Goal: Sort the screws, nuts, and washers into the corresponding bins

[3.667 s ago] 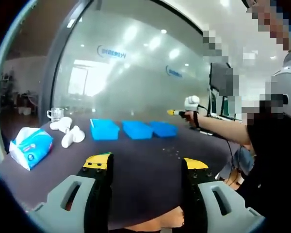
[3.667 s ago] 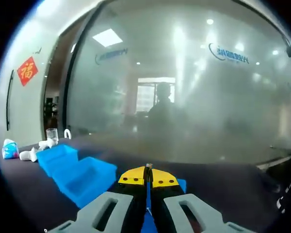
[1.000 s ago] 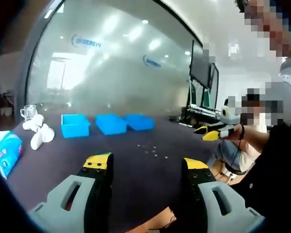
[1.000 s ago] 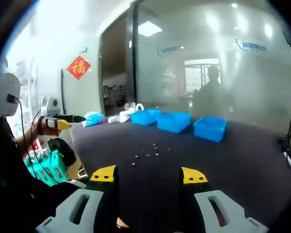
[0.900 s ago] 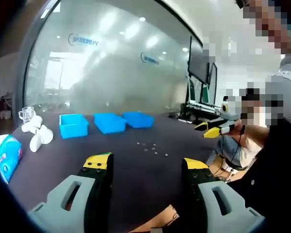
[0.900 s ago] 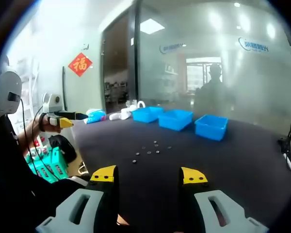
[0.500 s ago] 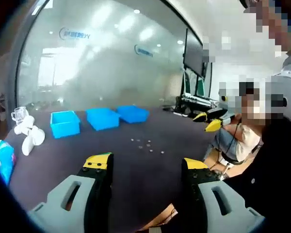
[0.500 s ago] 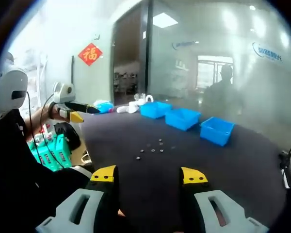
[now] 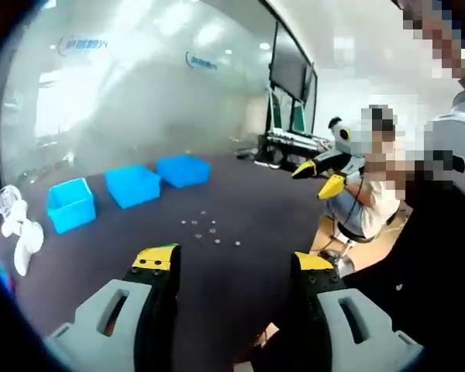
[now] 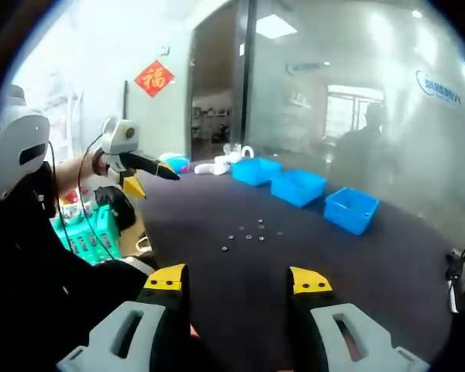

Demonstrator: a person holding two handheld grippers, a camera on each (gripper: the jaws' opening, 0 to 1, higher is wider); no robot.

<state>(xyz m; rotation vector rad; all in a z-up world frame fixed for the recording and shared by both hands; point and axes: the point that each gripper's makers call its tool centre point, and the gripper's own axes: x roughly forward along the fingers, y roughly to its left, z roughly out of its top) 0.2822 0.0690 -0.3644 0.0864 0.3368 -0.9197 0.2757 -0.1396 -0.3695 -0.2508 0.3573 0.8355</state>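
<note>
Dark table (image 9: 240, 201) holds three blue bins (image 9: 134, 184), scattered small hardware (image 9: 205, 231); both grippers gape wide, empty

Three blue bins (image 9: 132, 186) and scattered small hardware (image 10: 246, 233) are being carried by a dark table (image 10: 349, 271), white objects (image 9: 19, 229) alongside.

A dark table (image 9: 248, 213) spreads across the lower half of the left gripper view, and behind it a frosted glass wall (image 9: 139, 93) fills the upper left, bearing a small blue logo (image 9: 202, 63). At the upper middle stands a dark monitor (image 9: 287, 70) above a cluttered desk. White objects (image 9: 19, 225) lie at the far left edge. In the right gripper view a red square sign (image 10: 154, 77) hangs at the upper left, and a green crate (image 10: 89, 232) sits at the left, below the table's edge.
</note>
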